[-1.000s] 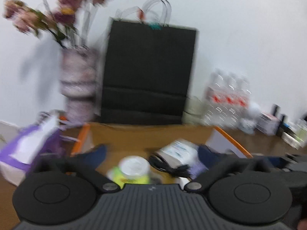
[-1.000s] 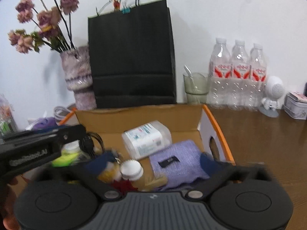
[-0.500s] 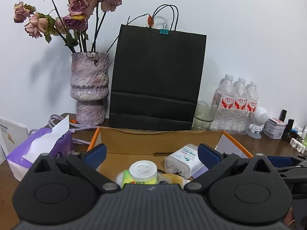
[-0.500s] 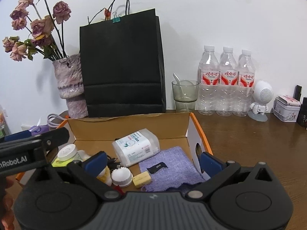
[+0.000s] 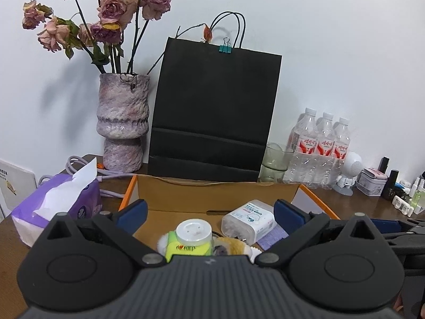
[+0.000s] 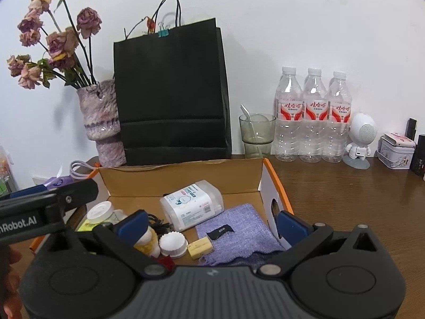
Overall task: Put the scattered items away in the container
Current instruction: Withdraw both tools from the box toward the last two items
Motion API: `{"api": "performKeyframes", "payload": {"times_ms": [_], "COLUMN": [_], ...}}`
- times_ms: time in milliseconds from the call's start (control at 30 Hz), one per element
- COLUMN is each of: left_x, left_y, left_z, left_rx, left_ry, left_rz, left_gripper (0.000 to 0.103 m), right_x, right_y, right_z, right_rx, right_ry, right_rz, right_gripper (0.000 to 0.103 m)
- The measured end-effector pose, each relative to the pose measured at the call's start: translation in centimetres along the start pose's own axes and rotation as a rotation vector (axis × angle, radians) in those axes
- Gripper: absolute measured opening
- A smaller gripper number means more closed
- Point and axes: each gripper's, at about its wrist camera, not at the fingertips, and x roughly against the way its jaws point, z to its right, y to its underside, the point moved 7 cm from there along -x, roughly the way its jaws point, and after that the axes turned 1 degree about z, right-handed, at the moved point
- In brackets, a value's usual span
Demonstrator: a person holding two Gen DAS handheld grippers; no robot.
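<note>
On the dark brown wooden table (image 6: 345,199), against the white wall, stands a tall black paper bag (image 5: 212,111) with cord handles and a teal binder clip, the largest thing in sight. Just in front of it lies the open cardboard box with orange edges (image 6: 183,178), the container, which holds all the loose items that can be seen. Left of the bag stands a mottled purple stone-look vase (image 5: 122,122) of dried pink roses, and right of it three clear plastic water bottles with red labels (image 6: 313,117) stand side by side. Both grippers are held over the near edge of the box: the left gripper (image 5: 209,216) with its blue-padded fingers spread wide and nothing between them, the right gripper (image 6: 211,223) likewise spread and empty. A purple soft pack of tissues (image 5: 61,204) sits on the table left of the box. Inside, a lilac woven cloth (image 6: 239,234) lies in the right part, and a clear plastic tub with a white printed label (image 6: 191,204) lies on its side near the middle. A green-labelled jar with a white lid (image 5: 192,239) stands at the left. Smaller still are a white ridged cap (image 6: 172,243) and, just beside it, a pale yellow block (image 6: 199,246).
</note>
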Motion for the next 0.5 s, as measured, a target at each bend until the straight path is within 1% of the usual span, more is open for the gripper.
{"api": "performKeyframes", "payload": {"times_ms": [500], "left_x": [5.6], "left_y": [2.1], "left_z": [-0.3], "left_rx": [-0.022], "left_ry": [0.002], "left_rz": [-0.025], "left_gripper": [0.103], "right_x": [5.8], "right_y": [3.8], "right_z": [0.6], "right_rx": [0.025], "right_ry": [0.021], "right_rz": [-0.021], "right_gripper": [0.103]}}
